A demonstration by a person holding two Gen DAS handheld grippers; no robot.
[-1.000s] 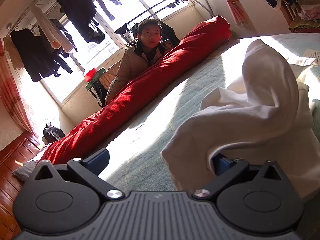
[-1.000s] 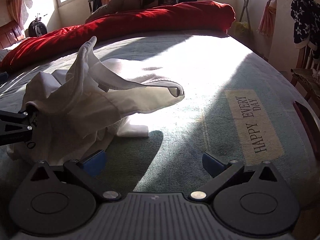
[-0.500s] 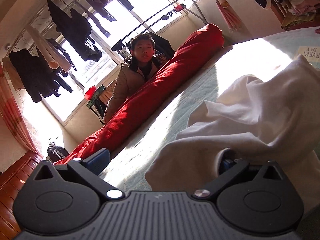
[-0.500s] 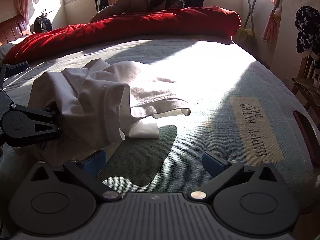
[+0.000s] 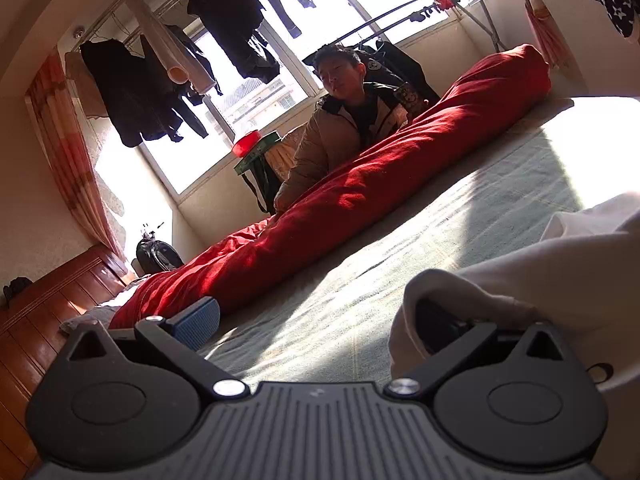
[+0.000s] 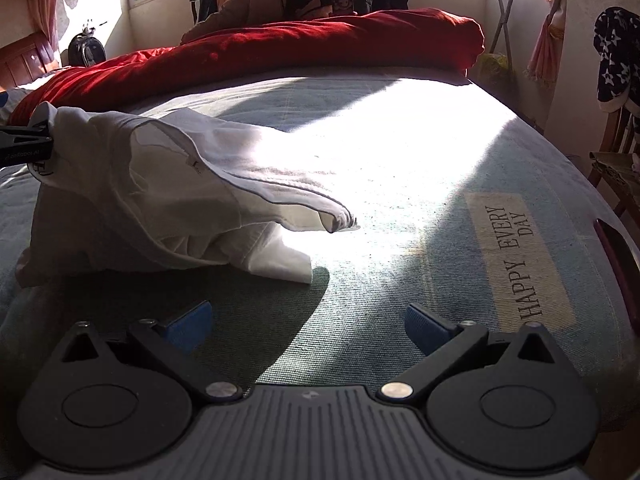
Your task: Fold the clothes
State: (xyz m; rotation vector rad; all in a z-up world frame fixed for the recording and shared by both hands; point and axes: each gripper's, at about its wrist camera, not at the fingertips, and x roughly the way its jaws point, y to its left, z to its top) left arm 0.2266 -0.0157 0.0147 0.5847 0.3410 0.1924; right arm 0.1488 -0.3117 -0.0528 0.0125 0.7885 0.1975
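Soft white cotton-like garment [image 6: 160, 196], matt and creased, lies on a coarse woven green bedspread [image 6: 400, 152]. The red quilt [image 6: 280, 48] looks smooth with a faint sheen. The right gripper [image 6: 308, 326] is matt black plastic with ribbed blue pads [image 6: 188, 326] and shiny metal screws [image 6: 221, 390]. The wooden headboard [image 5: 48, 312] looks glossy.

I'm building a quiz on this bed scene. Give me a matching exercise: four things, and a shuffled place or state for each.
Things:
1. white garment
2. red quilt
3. right gripper
4. printed label

States:
a. rolled along the bed's far edge
b. open, holding nothing
c. draped over one finger of the left gripper
d. flat on the sheet, right of the garment

Pairs: 1-c, 2-a, 3-b, 4-d
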